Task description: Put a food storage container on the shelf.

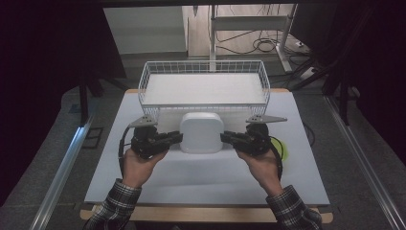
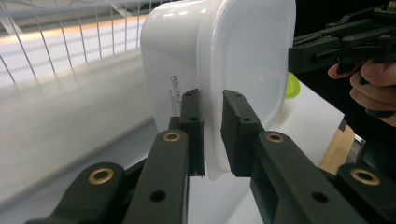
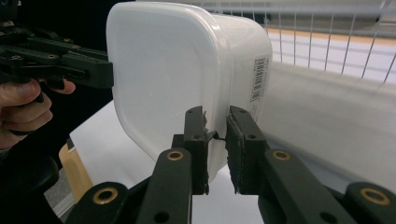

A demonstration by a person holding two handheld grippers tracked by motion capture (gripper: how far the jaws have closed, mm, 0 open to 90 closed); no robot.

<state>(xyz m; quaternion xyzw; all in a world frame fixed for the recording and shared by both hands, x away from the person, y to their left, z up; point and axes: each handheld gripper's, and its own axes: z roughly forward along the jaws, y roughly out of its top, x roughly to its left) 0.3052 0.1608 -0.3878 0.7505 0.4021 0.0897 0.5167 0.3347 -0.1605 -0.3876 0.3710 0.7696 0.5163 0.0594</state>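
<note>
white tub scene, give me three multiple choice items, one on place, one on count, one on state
1. Where is the white tub?
A. inside the wire basket
B. in front of the wire basket, between the two grippers
C. on the floor

2. How many grippers clamp the tub's rim?
A. none
B. one
C. two

3. How is the tub's lid?
A. on
B. lying on the table
C. in the basket

Answers:
1 B, the high view shows it on the near side of the basket.
2 C, the left gripper and the right gripper each pinch the rim.
3 A, the lid covers the tub in every view.
</note>
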